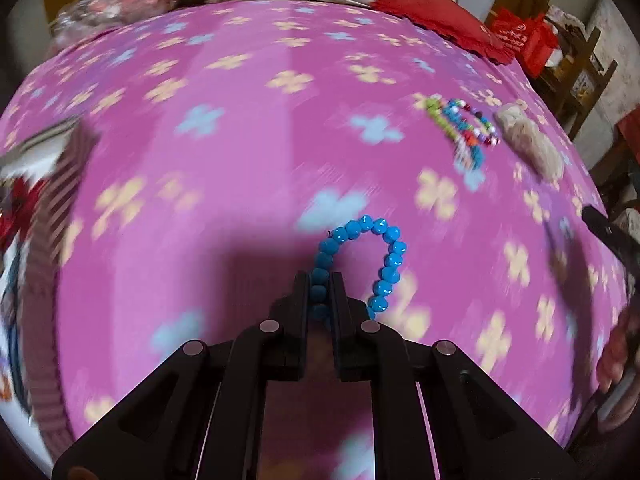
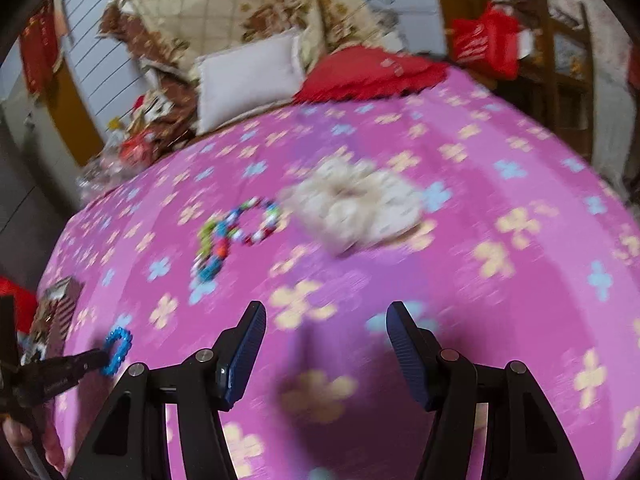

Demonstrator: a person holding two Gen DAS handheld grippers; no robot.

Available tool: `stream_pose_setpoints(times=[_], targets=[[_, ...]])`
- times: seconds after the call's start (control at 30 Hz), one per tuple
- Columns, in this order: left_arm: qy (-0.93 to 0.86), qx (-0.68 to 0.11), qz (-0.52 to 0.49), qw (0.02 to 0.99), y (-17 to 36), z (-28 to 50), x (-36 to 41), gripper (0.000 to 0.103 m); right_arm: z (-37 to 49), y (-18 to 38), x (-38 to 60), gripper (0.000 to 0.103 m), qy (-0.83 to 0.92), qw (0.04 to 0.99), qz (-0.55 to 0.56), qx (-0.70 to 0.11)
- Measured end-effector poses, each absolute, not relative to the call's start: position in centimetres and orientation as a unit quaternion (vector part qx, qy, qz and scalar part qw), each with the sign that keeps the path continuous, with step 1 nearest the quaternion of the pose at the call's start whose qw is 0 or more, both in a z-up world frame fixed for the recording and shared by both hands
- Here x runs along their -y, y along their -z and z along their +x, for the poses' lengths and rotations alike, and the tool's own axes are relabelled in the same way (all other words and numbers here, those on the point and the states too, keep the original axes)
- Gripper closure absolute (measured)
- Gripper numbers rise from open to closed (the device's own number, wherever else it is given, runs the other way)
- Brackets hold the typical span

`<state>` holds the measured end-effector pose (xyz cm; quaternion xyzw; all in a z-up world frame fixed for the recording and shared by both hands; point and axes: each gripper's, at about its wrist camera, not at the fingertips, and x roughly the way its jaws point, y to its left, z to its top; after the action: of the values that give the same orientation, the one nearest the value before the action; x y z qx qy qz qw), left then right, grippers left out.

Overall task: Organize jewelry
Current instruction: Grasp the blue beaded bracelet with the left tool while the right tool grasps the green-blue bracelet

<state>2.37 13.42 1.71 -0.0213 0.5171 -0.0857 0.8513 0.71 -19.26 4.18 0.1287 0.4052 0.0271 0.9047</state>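
My left gripper (image 1: pixel 320 280) is shut on a blue bead bracelet (image 1: pixel 384 256), whose loop hangs out past the fingertips above the pink flowered bedspread (image 1: pixel 240 120). The same bracelet (image 2: pixel 116 346) shows in the right wrist view at the lower left, held by the left gripper (image 2: pixel 96 358). A pile of several multicoloured bead bracelets (image 1: pixel 464 128) lies on the bed to the far right; it also shows in the right wrist view (image 2: pixel 236 232). My right gripper (image 2: pixel 326 320) is open and empty above the bedspread (image 2: pixel 480 160).
A beige fluffy pouch (image 1: pixel 528 140) lies right of the bracelet pile, also in the right wrist view (image 2: pixel 356 204). A box with a ribbed edge (image 1: pixel 52 208) stands at the bed's left side. Pillows (image 2: pixel 248 80) and a red cushion (image 2: pixel 368 72) lie at the head.
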Motion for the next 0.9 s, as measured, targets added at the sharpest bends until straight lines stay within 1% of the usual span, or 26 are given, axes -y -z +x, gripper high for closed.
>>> stream_pose_setpoints(times=[0.13, 0.33, 0.43, 0.5, 0.6, 0.67, 0.73, 0.77, 0.8, 0.83, 0.87, 0.9], targets=[[0.087, -0.505, -0.012, 0.858, -1.5, 0.0, -15.1, 0.095, 0.9, -2.4, 17.0, 0.043, -0.067, 0.887, 0.140, -0.434], [0.114, -0.481, -0.017, 0.869, -1.3, -0.3, -15.5, 0.094, 3.2, -3.2, 14.0, 0.044, -0.064, 0.885, 0.132, -0.441], [0.122, -0.472, -0.016, 0.873, -1.2, -0.5, -15.6, 0.093, 6.6, -3.2, 12.8, 0.054, -0.055, 0.877, 0.137, -0.457], [0.131, -0.466, -0.023, 0.875, -1.2, -0.7, -15.9, 0.092, 8.3, -3.1, 12.0, 0.056, -0.047, 0.875, 0.135, -0.463], [0.146, -0.464, -0.038, 0.873, -1.2, -0.5, -16.3, 0.087, 11.0, -2.9, 10.3, 0.059, -0.027, 0.875, 0.113, -0.471], [0.159, -0.465, -0.048, 0.870, -1.3, -0.4, -16.3, 0.079, 12.6, -2.1, 9.0, 0.065, -0.013, 0.871, 0.091, -0.483], [0.162, -0.462, -0.047, 0.871, -1.3, -0.4, -16.1, 0.078, 13.3, -1.8, 8.4, 0.067, 0.005, 0.875, 0.074, -0.478], [0.162, -0.460, -0.043, 0.872, -1.3, -0.5, -16.0, 0.080, 13.5, -1.7, 8.3, 0.072, 0.013, 0.876, 0.066, -0.477], [0.162, -0.459, -0.038, 0.873, -1.3, -0.6, -15.8, 0.088, 13.6, -1.7, 8.0, 0.075, 0.025, 0.878, 0.054, -0.476], [0.168, -0.467, -0.042, 0.867, -1.2, -0.5, -15.8, 0.096, 13.6, -1.6, 7.8, 0.084, 0.031, 0.878, 0.044, -0.476], [0.174, -0.468, -0.051, 0.865, -1.3, -0.5, -15.9, 0.096, 13.5, -1.7, 7.8, 0.098, 0.029, 0.877, 0.043, -0.477], [0.179, -0.472, -0.061, 0.861, -1.3, -0.5, -16.1, 0.096, 13.3, -1.8, 8.0, 0.098, 0.021, 0.874, 0.050, -0.482]])
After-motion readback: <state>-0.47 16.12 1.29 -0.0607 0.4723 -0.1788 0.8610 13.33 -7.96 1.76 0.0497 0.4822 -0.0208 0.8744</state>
